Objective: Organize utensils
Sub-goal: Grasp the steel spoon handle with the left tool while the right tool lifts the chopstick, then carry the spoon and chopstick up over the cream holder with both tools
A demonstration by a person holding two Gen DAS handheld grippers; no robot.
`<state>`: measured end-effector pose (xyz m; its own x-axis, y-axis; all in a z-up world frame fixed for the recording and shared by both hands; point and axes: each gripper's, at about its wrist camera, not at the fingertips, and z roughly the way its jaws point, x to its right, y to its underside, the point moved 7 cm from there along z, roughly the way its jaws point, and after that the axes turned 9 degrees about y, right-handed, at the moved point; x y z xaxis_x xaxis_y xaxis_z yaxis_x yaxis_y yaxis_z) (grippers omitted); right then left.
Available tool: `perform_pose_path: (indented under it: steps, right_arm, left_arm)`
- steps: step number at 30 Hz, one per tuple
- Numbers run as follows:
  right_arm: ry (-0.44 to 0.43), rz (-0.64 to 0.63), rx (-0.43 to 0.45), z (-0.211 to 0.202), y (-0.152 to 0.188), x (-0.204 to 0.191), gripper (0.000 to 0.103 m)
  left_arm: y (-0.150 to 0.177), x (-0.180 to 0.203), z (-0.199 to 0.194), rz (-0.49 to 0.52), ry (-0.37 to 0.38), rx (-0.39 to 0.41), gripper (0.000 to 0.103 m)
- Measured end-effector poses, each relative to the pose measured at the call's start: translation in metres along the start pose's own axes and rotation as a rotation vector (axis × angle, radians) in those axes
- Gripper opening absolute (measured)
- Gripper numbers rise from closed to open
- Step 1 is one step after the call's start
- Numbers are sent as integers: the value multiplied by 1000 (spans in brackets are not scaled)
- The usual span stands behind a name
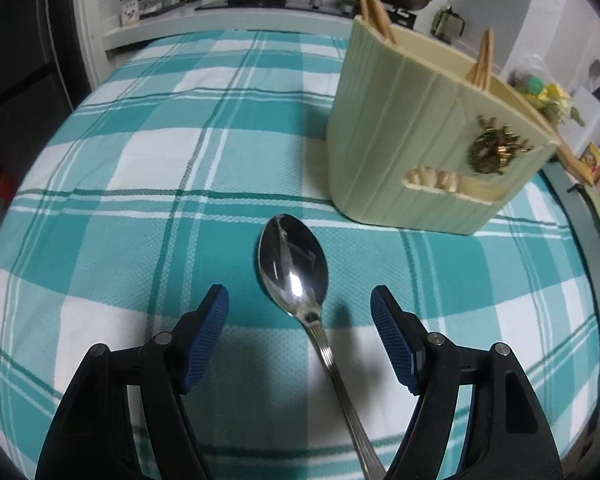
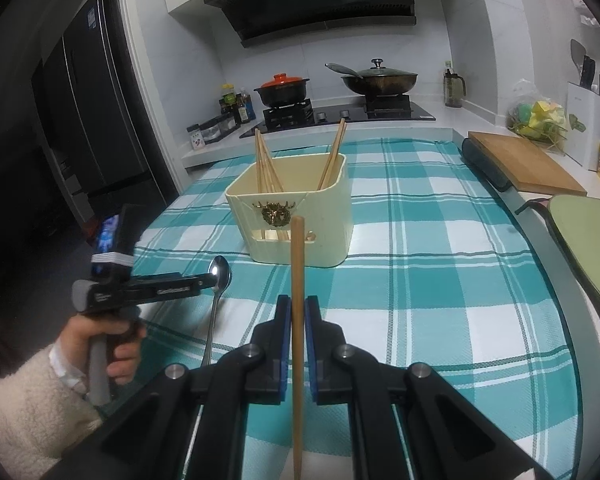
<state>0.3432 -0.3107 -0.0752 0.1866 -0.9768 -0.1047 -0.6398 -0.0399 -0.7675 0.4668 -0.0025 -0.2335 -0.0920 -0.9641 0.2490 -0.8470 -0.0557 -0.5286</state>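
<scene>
The left gripper (image 1: 300, 300) hovers, jaws apart, straddling the spoon (image 1: 294, 268) lying on the checked cloth (image 1: 140, 160), likely lining up a grasp. The right gripper (image 2: 298, 312) clamps a chopstick (image 2: 297, 264) pointing toward twelve o'clock at the holder (image 2: 300, 208) (other chopsticks already stand inside).

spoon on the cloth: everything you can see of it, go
The spoon is shiny metal, looks like steel, with an oval bowl facing up and a slim ridged handle. It lies flat on the teal-and-white checked cloth, bowl toward the cream utensil holder but apart from it. The left gripper hangs open over it, jaws on either side of the neck, not touching as far as the views show.
</scene>
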Motion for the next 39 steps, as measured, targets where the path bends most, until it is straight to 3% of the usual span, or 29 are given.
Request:
perform_pose_path:
  steps: [3,4,5,6,10,22,31,35,39]
  right_arm:
    - [0,4,-2,1,0,3,7]
    - [0,6,-3,1,0,4,7]
    - [1,8,-4,2,0,6,7]
    - [3,11,-4,2,0,8,7]
    - [3,23,-11,5,0,12,7]
    - [-18,4,58,-15,-20,0,7]
    - [-23,-48,105,-23,-46,-18,7]
    - [-26,-86,143,-28,-72,-24,7]
    - [-26,-95,213,-32,-123,-23,7]
  left_arm:
    - [-3,-4,24,4,-74,-36,73]
    - [-5,-2,24,24,-87,-17,52]
    - [-6,2,24,49,-75,-5,44]
    - [-7,4,23,56,-58,-7,43]
    - [-8,7,6,41,40,37,43]
    - [-15,36,-150,92,217,354,42]
    - [-28,38,-195,86,275,416,42]
    - [-53,40,-216,96,306,439,42]
    - [-96,47,-245,118,324,502,42]
